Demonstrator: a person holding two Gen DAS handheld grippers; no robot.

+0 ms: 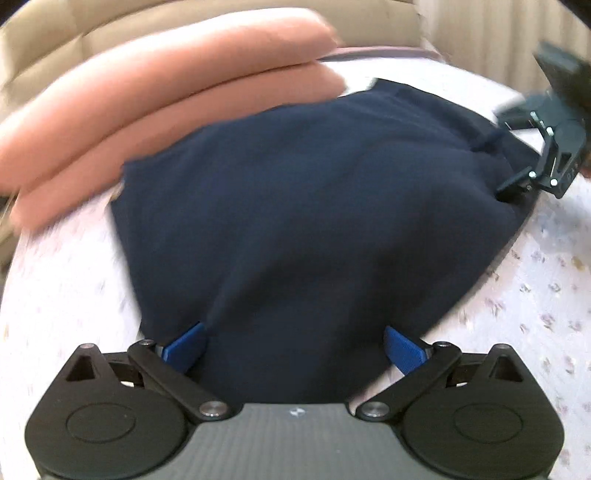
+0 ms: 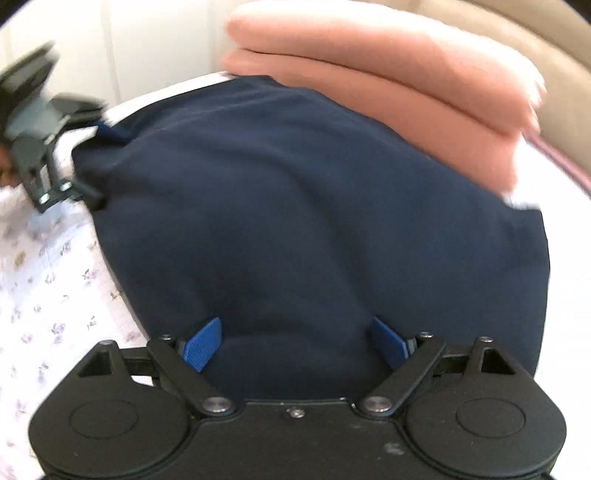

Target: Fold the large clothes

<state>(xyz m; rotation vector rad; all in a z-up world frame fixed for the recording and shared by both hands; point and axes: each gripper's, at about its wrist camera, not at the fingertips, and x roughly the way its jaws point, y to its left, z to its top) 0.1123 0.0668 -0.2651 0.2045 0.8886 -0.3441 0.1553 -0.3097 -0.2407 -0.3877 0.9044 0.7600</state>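
Two wrist-cam views, both looking down over a navy garment [image 1: 306, 206] spread on a bed w/ a white sheet [image 1: 535, 280] printed in small pale flowers. Left cam: the left gripper [image 1: 293, 347] sits at the bottom of frame, its jaws wide apart, blue pads [image 1: 184, 345] either side of the garment's near edge, which bunches into the gap betw. them; the pads touch or nearly touch the cloth but do not clamp it. The navy fabric fills the centre of the view, lying mostly flat w/ soft wrinkles. Behind it, towards the top left, is a stack of two folded salmon-pink items [image 1: 177, 96], the garment's far edge just beside or slightly under them. At the right edge the right gripper [image 1: 517, 184] meets the garment's side edge; whether its jaws there are apart or closed can't be told from this angle. Right cam: the right gripper [image 2: 295, 345] shows jaws wide apart too, blue pads [image 2: 205, 343] flanking a fold of navy cloth [image 2: 306, 221] at its near edge, not pinched shut. The pink stack [image 2: 388, 74] sits top right, overlapping the garment's far side. The left gripper [image 2: 85, 195] shows at the left edge, blurred, at the garment's side. Beige upholstery [image 1: 55, 33] lies beyond the bed. Both views are motion-blurred.
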